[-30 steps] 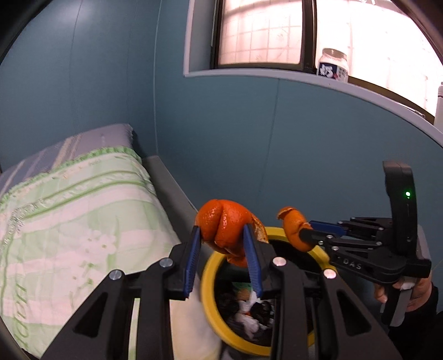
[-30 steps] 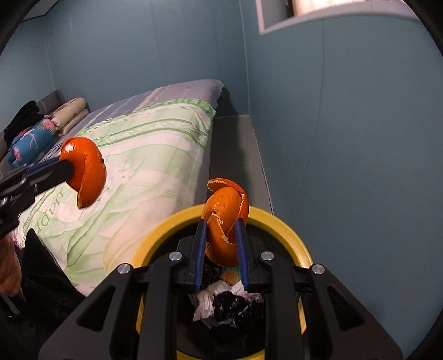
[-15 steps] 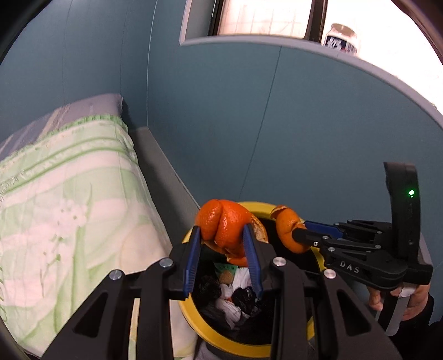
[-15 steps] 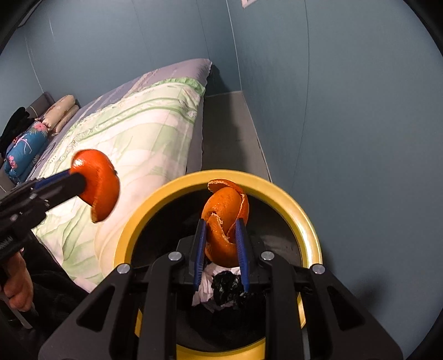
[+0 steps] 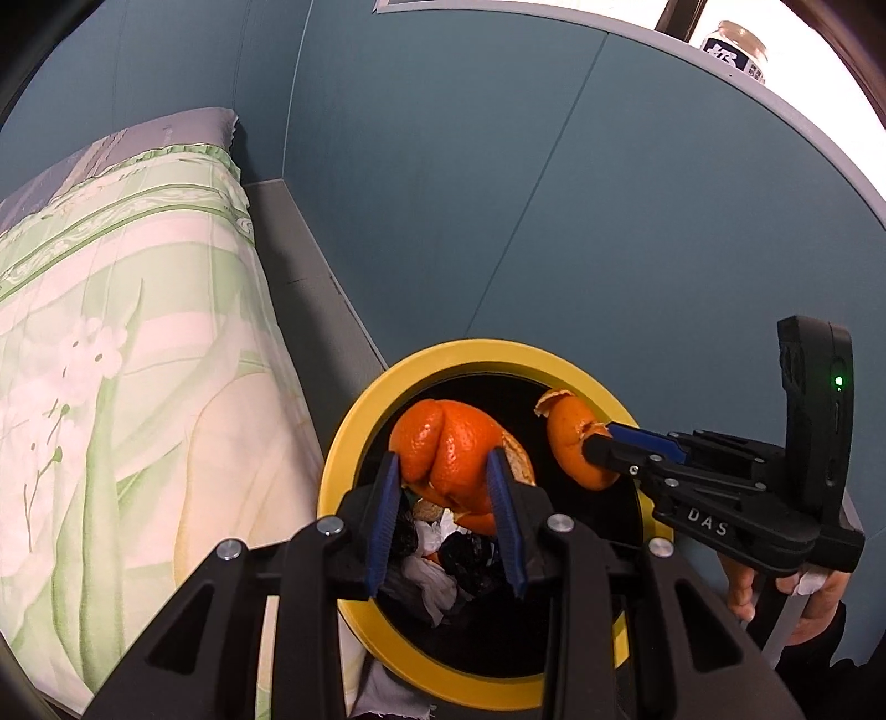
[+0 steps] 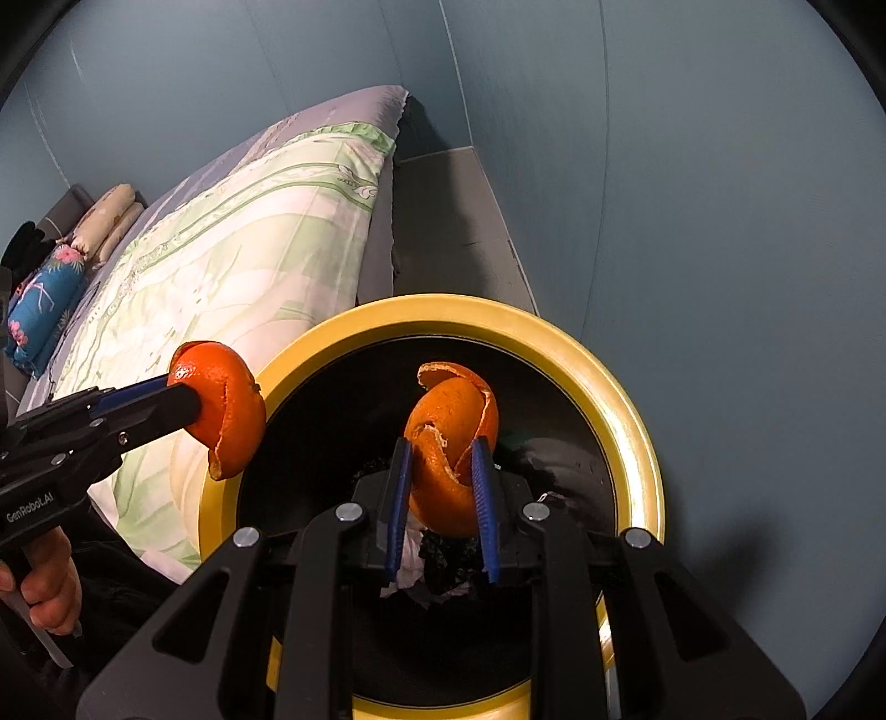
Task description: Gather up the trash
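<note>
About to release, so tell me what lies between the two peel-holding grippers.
Nothing solid: between the left hand-held gripper and the right hand-held gripper, the left wrist view shows only the open black mouth of the yellow-rimmed round bin.

Bin (image 5: 354,443) between bed (image 5: 138,360) and wall (image 5: 609,221), 2 peels above it

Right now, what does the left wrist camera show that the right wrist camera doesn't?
Only the left wrist view shows the window ledge with a jar on it. Only the right wrist view shows the pillows at the far end of the bed. Both show the yellow-rimmed bin with trash inside, the green quilt, and both grippers, the left gripper and the right gripper, each shut on an orange peel above the bin.
</note>
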`<state>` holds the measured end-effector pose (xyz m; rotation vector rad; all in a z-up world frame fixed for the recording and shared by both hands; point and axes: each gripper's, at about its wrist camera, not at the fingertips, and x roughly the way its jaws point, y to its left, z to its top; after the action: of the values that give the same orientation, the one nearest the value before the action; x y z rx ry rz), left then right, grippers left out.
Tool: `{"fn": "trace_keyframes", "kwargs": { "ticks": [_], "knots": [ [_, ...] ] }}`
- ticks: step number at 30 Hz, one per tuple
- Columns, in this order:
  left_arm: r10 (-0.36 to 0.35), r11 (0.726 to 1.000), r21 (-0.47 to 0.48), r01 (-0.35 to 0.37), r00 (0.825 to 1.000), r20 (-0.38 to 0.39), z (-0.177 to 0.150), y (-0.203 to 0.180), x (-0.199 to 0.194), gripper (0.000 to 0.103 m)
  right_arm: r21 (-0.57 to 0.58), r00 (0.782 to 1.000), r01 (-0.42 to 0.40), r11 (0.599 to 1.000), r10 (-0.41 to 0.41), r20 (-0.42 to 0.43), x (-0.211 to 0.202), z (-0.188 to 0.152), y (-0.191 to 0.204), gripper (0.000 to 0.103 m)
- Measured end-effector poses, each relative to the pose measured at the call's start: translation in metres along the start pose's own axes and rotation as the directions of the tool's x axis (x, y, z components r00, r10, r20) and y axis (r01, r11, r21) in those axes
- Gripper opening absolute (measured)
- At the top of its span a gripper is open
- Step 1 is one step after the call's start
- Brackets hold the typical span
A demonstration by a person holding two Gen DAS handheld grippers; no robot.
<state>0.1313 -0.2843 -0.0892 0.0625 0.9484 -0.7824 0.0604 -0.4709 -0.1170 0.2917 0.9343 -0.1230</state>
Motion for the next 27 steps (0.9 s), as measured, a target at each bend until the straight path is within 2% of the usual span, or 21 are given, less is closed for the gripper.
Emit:
{"fn": "trace_keyframes", "kwargs": {
  "ticks": [7, 8, 9, 10, 11, 13, 16, 18, 23, 24, 26, 27],
  "knots": [
    [-0.013, 1.0, 0.01, 0.013, 1.0, 0.008, 0.0, 0.0, -0.001, 0.032, -0.013, 0.999, 0.04, 0.999, -0.04, 0.034, -0.008, 0.007, 0.002, 0.02],
    [-0.016, 1.0, 0.01, 0.016, 1.0, 0.009, 0.0, -0.002, -0.003, 0.04, -0.017, 0.998, 0.051, 0.999, -0.05, 0.039, -0.009, 0.007, 0.002, 0.021],
    [-0.019, 1.0, 0.004, 0.019, 1.0, 0.016, -0.001, 0.0, -0.005, 0.057, -0.019, 0.998, 0.057, 0.998, -0.056, 0.04, -0.01, 0.009, 0.003, 0.021],
    [-0.005, 1.0, -0.008, 0.005, 1.0, 0.031, -0.001, 0.002, -0.009, 0.067, -0.019, 0.997, 0.066, 0.998, -0.065, 0.04, -0.01, 0.01, 0.003, 0.024],
    [0.005, 1.0, -0.017, -0.004, 0.999, 0.047, 0.0, 0.005, -0.013, 0.074, -0.016, 0.996, 0.074, 0.997, -0.074, 0.044, -0.01, 0.01, 0.003, 0.036],
    [0.011, 1.0, -0.029, -0.009, 0.998, 0.064, 0.002, 0.011, -0.02, 0.075, -0.013, 0.994, 0.098, 0.995, -0.098, 0.056, -0.012, 0.011, 0.002, 0.043],
    [0.032, 0.998, -0.063, -0.027, 0.996, 0.086, 0.002, 0.024, -0.031, 0.082, -0.022, 0.99, 0.121, 0.992, -0.119, 0.073, -0.017, 0.013, 0.005, 0.043],
    [0.067, 0.995, -0.083, -0.058, 0.992, 0.106, 0.001, 0.035, -0.041, 0.083, -0.035, 0.986, 0.143, 0.989, -0.139, 0.095, -0.02, 0.015, 0.012, 0.044],
    [0.156, 0.982, -0.135, -0.134, 0.974, 0.162, -0.005, 0.068, -0.069, 0.088, -0.061, 0.983, 0.115, 0.991, -0.104, 0.152, -0.027, 0.023, 0.039, 0.062],
    [0.178, 0.977, -0.153, -0.151, 0.968, 0.175, -0.009, 0.076, -0.078, 0.088, -0.074, 0.983, 0.106, 0.992, -0.093, 0.16, -0.027, 0.025, 0.046, 0.066],
    [0.21, 0.968, -0.178, -0.175, 0.956, 0.203, -0.016, 0.088, -0.094, 0.091, -0.097, 0.983, 0.091, 0.991, -0.074, 0.166, -0.025, 0.03, 0.061, 0.08],
    [0.235, 0.963, -0.188, -0.196, 0.946, 0.221, -0.02, 0.095, -0.104, 0.093, -0.106, 0.982, 0.096, 0.99, -0.077, 0.17, -0.022, 0.032, 0.069, 0.082]
  ]
}}
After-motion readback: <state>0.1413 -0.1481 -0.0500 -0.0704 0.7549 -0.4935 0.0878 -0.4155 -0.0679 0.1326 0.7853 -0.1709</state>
